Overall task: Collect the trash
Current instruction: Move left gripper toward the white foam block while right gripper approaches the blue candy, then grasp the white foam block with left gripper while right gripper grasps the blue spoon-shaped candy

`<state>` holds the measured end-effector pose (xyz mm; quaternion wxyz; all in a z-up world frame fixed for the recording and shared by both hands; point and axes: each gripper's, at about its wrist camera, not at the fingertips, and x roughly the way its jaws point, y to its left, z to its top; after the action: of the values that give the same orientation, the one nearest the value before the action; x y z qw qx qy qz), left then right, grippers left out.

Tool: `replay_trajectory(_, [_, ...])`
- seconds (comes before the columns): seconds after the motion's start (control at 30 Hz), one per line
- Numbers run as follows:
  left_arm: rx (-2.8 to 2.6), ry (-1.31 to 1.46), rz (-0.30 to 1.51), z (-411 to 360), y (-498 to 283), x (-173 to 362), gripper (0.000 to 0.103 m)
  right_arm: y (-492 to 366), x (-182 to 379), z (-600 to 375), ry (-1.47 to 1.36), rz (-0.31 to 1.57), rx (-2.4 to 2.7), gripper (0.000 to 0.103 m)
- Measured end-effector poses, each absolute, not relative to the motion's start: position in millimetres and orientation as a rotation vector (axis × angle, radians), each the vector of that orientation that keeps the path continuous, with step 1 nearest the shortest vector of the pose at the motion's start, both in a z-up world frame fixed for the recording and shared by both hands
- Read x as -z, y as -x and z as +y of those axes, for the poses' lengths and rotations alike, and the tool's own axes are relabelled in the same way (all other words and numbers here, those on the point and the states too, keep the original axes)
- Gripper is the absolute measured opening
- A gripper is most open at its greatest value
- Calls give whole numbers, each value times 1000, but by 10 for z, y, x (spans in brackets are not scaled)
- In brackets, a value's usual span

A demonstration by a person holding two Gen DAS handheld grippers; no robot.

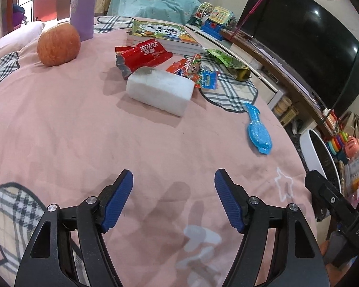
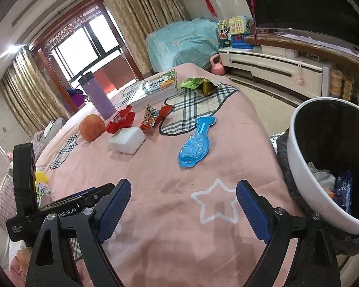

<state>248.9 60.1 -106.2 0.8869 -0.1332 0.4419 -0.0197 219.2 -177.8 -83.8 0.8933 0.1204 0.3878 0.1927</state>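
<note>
Bed with pink quilt [image 1: 59, 124], plaid patches and star prints; TV and low cabinet alongside. Left tongs [image 1: 173, 199] wide open, empty, above bare quilt. Right tongs [image 2: 183, 211] wide open, empty, over a white star outline. Trash ahead mid-bed: red snack wrapper [image 1: 141, 56], orange wrapper [image 1: 187, 68], small blue wrapper [image 1: 208, 79], green packet [image 1: 223, 58] near the books [image 1: 162, 35]. White foam block [image 1: 160, 91] just before the red wrapper. Apple [image 1: 58, 44], purple bottle [image 1: 82, 9], blue brush [image 2: 195, 143]. White bin [image 2: 306, 179] at bed edge, wrappers inside.
</note>
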Motion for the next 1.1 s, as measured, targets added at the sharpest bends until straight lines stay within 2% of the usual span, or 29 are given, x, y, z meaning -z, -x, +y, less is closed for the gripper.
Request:
replay_trajectory(0.73, [-70,234,942,594,-3375,1153,74,-2787,1081,-1580,-215,882,-390,90])
replay_trajectory(0.9, [-61,223,921,688,-3262,1151,57,-2855,1118,-1520,-192,899,-387,84])
replay_trajectory(1.1, [-30,207,918,835,-2976,1132,45,-2910,1144,-1426,-139,916,-365,73])
